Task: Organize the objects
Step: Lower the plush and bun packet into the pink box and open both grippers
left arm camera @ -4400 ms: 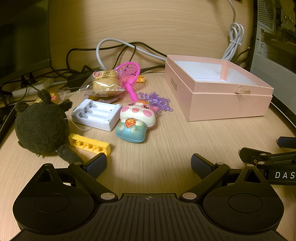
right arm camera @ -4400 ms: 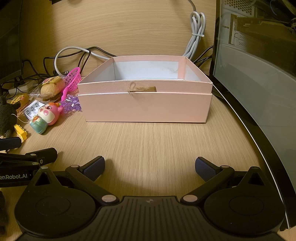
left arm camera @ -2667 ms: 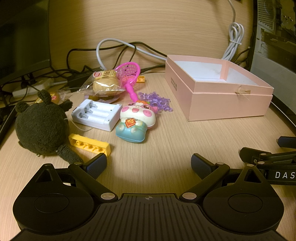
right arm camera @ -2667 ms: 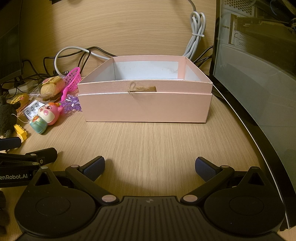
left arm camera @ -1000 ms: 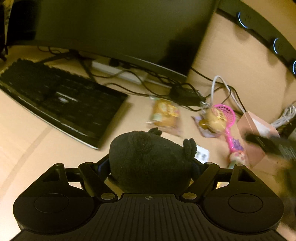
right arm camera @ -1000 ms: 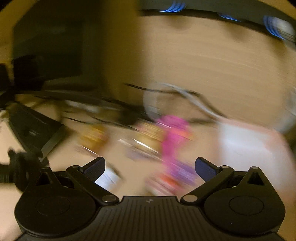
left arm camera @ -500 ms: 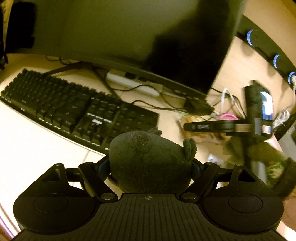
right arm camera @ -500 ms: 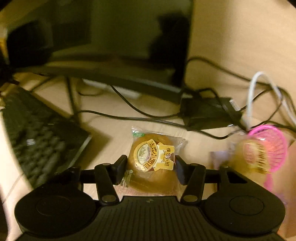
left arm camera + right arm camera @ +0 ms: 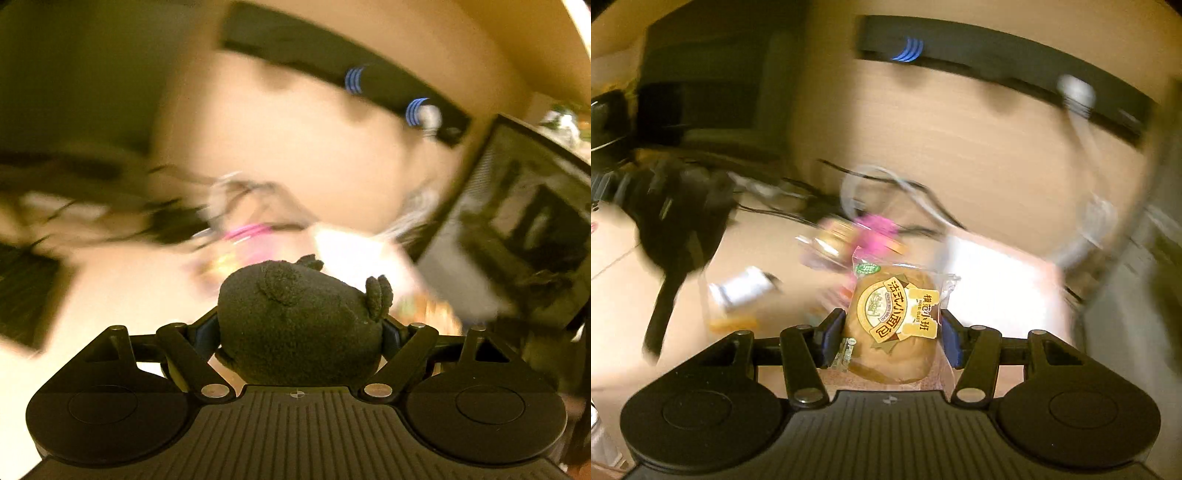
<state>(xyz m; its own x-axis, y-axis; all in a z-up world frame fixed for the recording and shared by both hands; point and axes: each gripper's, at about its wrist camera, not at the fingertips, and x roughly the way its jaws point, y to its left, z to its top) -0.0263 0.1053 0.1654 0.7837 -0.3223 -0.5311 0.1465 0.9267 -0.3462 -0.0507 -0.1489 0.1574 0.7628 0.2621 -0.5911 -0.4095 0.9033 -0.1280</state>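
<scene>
The left gripper (image 9: 300, 334) is clamped on a dark grey, round plush toy with small ears (image 9: 300, 325), its two black fingers pressed into the toy's sides so that the soft body bulges up between them and hides the blue pads almost wholly. The toy is lifted clear of the light wooden desk (image 9: 110, 291), which lies blurred below and behind it. Past the toy the left wrist view is smeared: a streak of pink (image 9: 247, 232) and a pale, whitish patch that looks like the pink cardboard box (image 9: 354, 254) sit just beyond it, with a dark computer case (image 9: 517, 221) to the right. The right gripper (image 9: 891, 339) is closed on a small bread bun in a clear plastic wrapper with a brown and yellow label (image 9: 894, 325); the blue-padded fingers (image 9: 833, 334) touch the packet on both sides, and it is held off the desk. Behind it, blurred, lie a second wrapped bun (image 9: 831, 236) beside a pink plastic net scoop (image 9: 875, 225), a white object (image 9: 742, 286) to the left, and the open box's pale inside (image 9: 997, 280) to the right. Cables (image 9: 886, 184) trail along the wooden back panel (image 9: 960, 140).
</scene>
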